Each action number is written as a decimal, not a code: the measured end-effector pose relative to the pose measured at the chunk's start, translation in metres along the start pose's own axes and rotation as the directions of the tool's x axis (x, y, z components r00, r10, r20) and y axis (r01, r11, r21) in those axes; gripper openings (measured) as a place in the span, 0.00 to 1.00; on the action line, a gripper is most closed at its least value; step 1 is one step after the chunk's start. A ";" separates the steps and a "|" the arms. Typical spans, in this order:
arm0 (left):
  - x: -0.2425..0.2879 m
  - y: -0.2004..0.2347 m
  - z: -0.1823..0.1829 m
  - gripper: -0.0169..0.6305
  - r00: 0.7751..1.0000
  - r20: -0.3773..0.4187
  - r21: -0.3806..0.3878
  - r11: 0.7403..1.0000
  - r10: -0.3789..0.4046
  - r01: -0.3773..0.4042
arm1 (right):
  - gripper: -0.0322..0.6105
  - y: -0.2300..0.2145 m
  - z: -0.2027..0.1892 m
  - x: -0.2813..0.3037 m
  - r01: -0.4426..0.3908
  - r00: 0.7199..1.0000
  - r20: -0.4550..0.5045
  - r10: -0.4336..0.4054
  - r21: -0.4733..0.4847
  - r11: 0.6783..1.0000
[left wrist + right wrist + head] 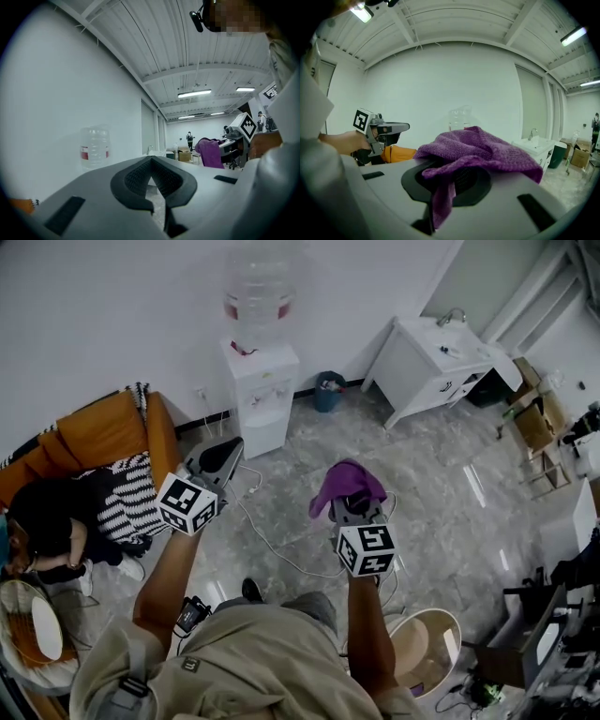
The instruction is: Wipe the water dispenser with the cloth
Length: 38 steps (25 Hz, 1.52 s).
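While the water dispenser stands well apart at the far wall, left of centre, the right gripper is clenched on the purple cloth, which drapes over its jaws; the left gripper has its jaws pressed together on nothing. Step in hand, as judged: carrying the cloth to the dispenser, wiping not yet begun. To do it well, hold the clamp firm, step over the white cable on the floor, and present the loose fold flat to the cabinet's top and front, working downward without nudging the clear bottle seated on top. Containers — that bottle, its water level not discernible; a blue bin near the dispenser's right, contents too small to tell
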State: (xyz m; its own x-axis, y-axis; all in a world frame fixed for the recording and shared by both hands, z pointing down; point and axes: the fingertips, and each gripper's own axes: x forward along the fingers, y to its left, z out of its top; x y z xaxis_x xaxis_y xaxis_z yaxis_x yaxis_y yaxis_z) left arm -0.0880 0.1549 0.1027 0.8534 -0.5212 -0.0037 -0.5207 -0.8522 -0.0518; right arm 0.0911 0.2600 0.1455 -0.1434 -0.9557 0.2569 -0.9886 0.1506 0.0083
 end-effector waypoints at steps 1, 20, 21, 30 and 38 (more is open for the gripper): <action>0.002 0.005 0.000 0.05 1.000 0.000 -0.001 1.000 0.003 -0.003 | 0.11 -0.002 0.005 0.007 -0.004 1.000 0.001 0.004 -0.008 1.000; 0.091 0.176 -0.036 0.05 0.915 -0.083 -0.018 0.918 0.394 -0.397 | 0.11 -0.079 0.050 0.309 -0.345 0.939 -0.037 0.343 -0.085 0.935; 0.101 0.181 -0.038 0.05 0.908 -0.089 -0.019 0.910 0.410 -0.413 | 0.11 -0.086 0.052 0.323 -0.362 0.932 -0.041 0.359 -0.096 0.927; 0.173 0.213 -0.056 0.05 0.852 -0.119 -0.011 0.857 0.511 -0.515 | 0.11 -0.129 0.056 0.429 -0.455 0.890 -0.053 0.453 -0.143 0.879; 0.177 0.247 -0.087 0.05 0.794 -0.158 0.033 0.806 0.587 -0.590 | 0.11 -0.122 0.033 0.512 -0.472 0.881 -0.063 0.468 -0.159 0.867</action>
State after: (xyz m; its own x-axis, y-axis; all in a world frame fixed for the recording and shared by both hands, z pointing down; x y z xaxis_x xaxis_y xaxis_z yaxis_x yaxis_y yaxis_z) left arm -0.0677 -0.1518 0.1766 0.3676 -0.9216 0.1247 -0.9230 -0.3780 -0.0726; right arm 0.1364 -0.2559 0.2443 -0.5865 -0.7559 0.2908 -0.7820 0.6220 0.0398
